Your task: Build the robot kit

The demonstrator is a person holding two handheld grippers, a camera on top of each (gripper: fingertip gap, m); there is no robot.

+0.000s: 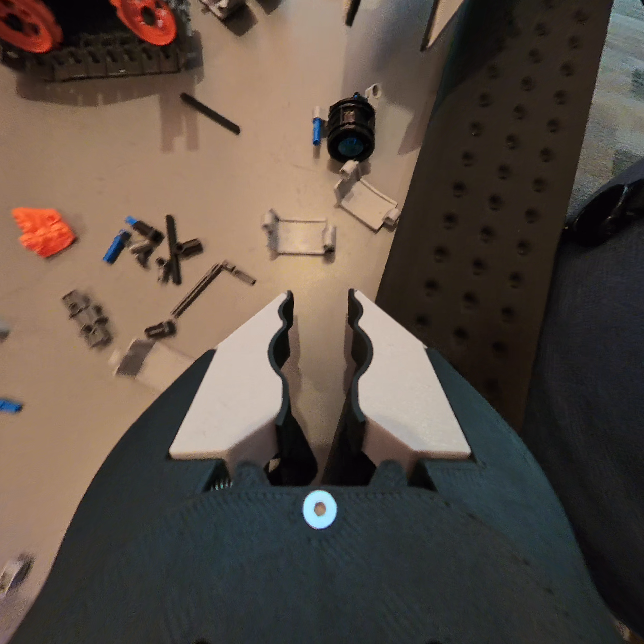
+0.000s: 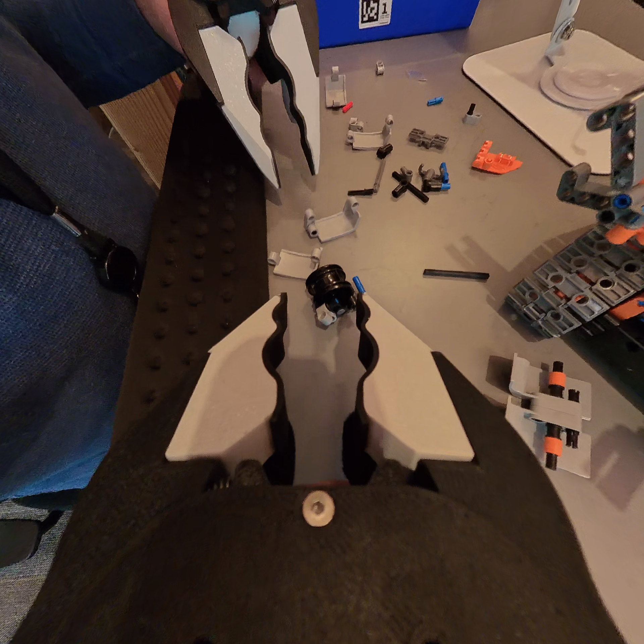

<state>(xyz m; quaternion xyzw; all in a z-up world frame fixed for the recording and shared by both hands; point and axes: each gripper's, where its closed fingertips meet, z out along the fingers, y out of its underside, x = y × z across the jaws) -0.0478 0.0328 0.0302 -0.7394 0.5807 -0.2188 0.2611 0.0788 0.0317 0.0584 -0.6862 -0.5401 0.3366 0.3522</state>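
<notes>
My right gripper (image 2: 321, 296) hangs with its jaws parted and empty — the black wheel hub (image 2: 329, 287) sits on the grey table (image 2: 400, 240) right at the fingertips, a blue pin (image 2: 358, 284) touching its side. My left gripper (image 1: 320, 294) is also parted, gripping nothing, above bare table near a grey curved panel (image 1: 299, 235), beside the black perforated strip (image 1: 488, 209).
</notes>
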